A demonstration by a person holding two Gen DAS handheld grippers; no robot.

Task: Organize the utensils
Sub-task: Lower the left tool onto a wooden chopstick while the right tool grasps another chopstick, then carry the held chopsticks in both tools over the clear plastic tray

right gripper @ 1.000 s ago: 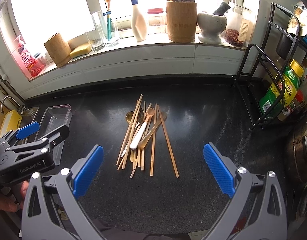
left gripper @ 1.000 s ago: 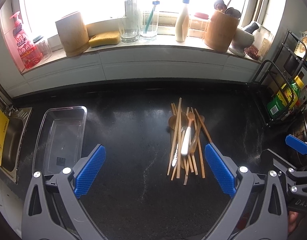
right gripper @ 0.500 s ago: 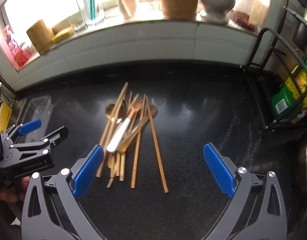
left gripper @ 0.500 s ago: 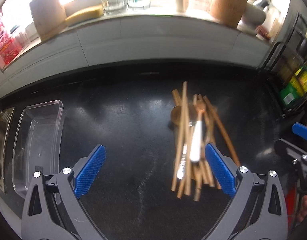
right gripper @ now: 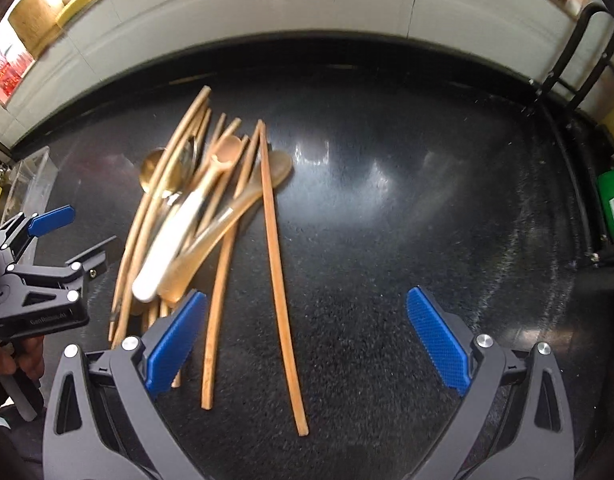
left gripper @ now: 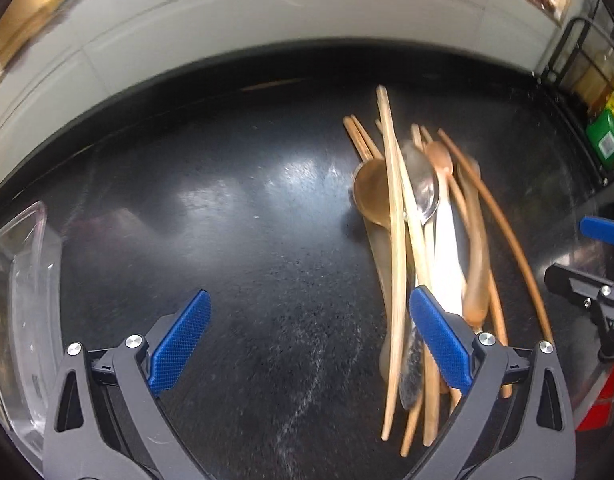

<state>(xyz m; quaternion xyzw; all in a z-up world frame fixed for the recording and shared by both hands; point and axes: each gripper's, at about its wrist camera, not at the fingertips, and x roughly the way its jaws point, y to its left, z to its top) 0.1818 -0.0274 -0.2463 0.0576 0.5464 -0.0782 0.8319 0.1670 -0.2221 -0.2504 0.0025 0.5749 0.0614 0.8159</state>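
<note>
Your chopsticks and spoons (right gripper: pixel 195 216) lie in one loose heap on the dark surface (right gripper: pixel 387 240), none sorted yet. The clear tray (left gripper: pixel 23 300) at left looks empty. Your left claw (left gripper: pixel 307 344) and right claw (right gripper: pixel 303 340) both gape, holding nothing.

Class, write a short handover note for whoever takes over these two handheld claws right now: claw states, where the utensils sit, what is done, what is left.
Left claw: open, empty, low over the black counter.
Right claw: open, empty.
Mixed pile of wooden chopsticks and spoons lies on the counter; one long chopstick lies at its right edge.
Clear plastic tray at far left looks empty.
Done: nothing sorted.
Left: everything.
</note>
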